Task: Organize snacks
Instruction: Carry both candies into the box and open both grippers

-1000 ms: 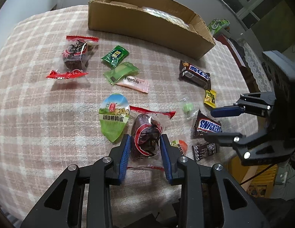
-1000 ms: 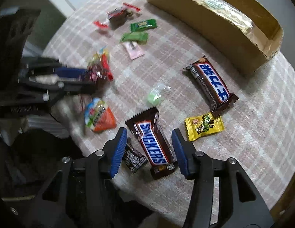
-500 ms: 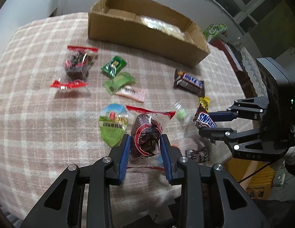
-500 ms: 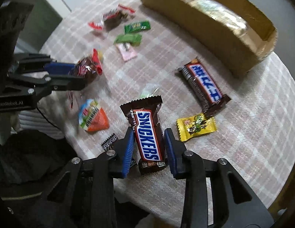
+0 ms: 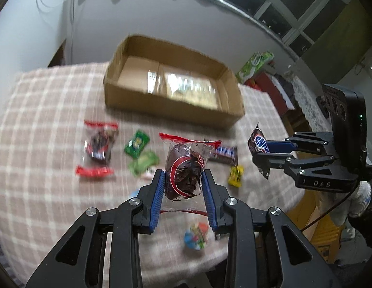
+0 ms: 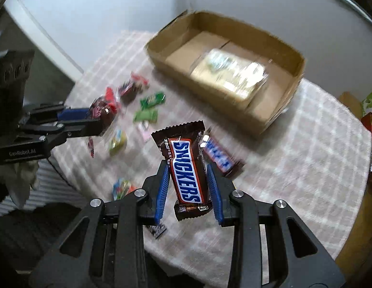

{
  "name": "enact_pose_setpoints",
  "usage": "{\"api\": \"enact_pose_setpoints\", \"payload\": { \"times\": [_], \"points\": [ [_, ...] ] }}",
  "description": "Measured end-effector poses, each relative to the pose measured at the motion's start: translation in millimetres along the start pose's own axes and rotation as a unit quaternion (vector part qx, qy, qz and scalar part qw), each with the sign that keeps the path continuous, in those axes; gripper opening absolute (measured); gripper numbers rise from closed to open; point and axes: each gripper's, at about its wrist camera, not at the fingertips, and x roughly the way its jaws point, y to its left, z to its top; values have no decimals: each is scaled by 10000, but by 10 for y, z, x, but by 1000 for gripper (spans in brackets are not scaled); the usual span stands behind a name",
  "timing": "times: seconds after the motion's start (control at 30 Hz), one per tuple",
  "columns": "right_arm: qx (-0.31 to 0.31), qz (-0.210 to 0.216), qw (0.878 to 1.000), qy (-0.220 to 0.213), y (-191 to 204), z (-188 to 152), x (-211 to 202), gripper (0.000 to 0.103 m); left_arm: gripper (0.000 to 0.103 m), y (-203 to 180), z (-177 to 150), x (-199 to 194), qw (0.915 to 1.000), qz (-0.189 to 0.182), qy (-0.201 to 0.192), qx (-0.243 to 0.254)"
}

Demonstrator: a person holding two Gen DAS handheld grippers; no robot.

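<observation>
My left gripper is shut on a clear red-edged packet of dark dried fruit and holds it above the checked tablecloth. My right gripper is shut on a brown Snickers bar, lifted above the table. Each gripper shows in the other's view: the right one with the bar at the right, the left one with the packet at the left. An open cardboard box with a clear-wrapped pack inside stands at the back of the table.
Loose snacks lie on the cloth: another red-edged fruit packet, green candies, a second chocolate bar, a small yellow packet, a colourful packet near the front edge. The table edge curves at the right.
Both grippers have risen from the table with their snacks and tilted up toward the box. The right gripper closed on the Snickers bar and lifted it.
</observation>
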Motion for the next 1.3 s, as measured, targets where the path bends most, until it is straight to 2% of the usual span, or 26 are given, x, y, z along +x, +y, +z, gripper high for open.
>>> {"api": "enact_pose_setpoints", "payload": {
  "times": [0.23,0.43,0.8,1.17,1.2,1.23,1.27,1.3],
  "points": [
    [149,-156,9993,-299,-185,285,-189,33,30,4,292,1,9996,80,-200,167],
    [245,-317,9984,-393,-304,468,-174,33,30,70,508,43,9993,151,-264,228],
    [525,-622,9963,-279,-649,829,75,33,30,196,1008,304,9986,361,-314,225],
    [747,-820,9938,-119,-900,994,283,33,30,290,1153,523,9980,564,-144,231],
    [751,-827,9937,-118,-912,997,294,34,31,291,1153,539,9980,579,-103,232],
    [759,-854,9934,-116,-923,999,305,34,36,293,1163,551,9979,601,-73,227],
    [767,-874,9932,-106,-928,1000,309,41,39,294,1172,558,9976,650,-65,218],
    [779,-883,9930,-119,-932,1001,307,54,41,295,1177,552,9975,665,-83,207]
  ]
}}
